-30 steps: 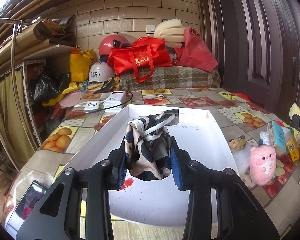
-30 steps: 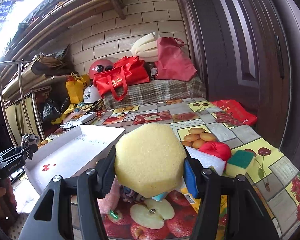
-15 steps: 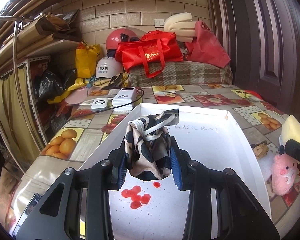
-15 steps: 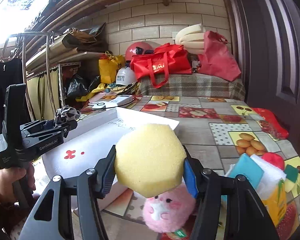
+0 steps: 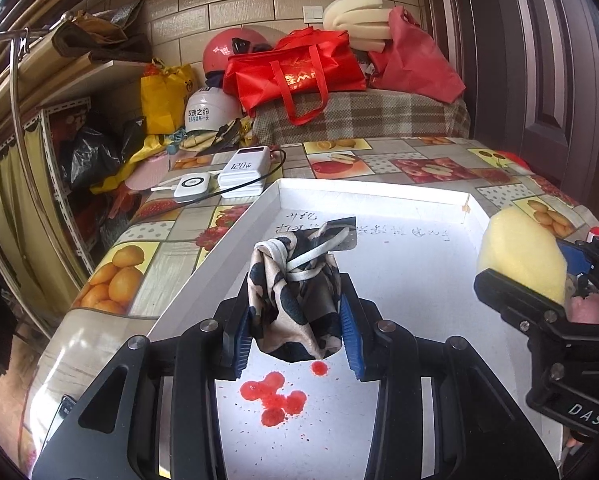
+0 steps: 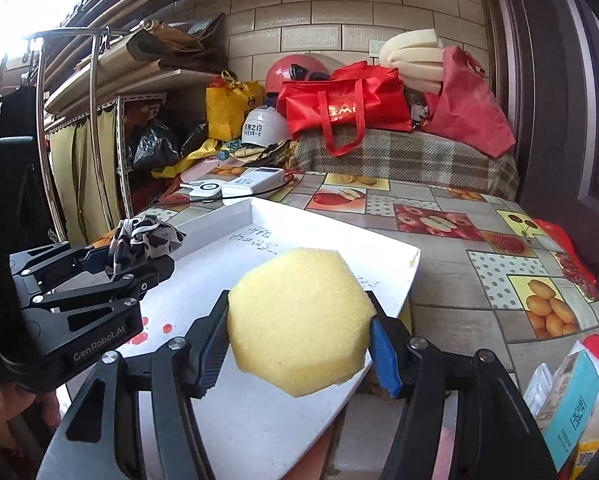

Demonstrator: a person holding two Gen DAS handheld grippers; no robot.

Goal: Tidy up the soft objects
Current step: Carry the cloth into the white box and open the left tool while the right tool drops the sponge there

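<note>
Both loads are basically hanging over the shallow white cardboard tray on the fruit-print table now. The left tongs are pinched narrow on the bunched black-and-cream patterned cloth, held upright above the tray's middle. The right tongs have just been opening, yet the chunky yellow foam sponge sits between their pads, over the tray's right rim. The tray floor below looks bare except for red splotches, so there's plenty of room, I'd say.
</note>
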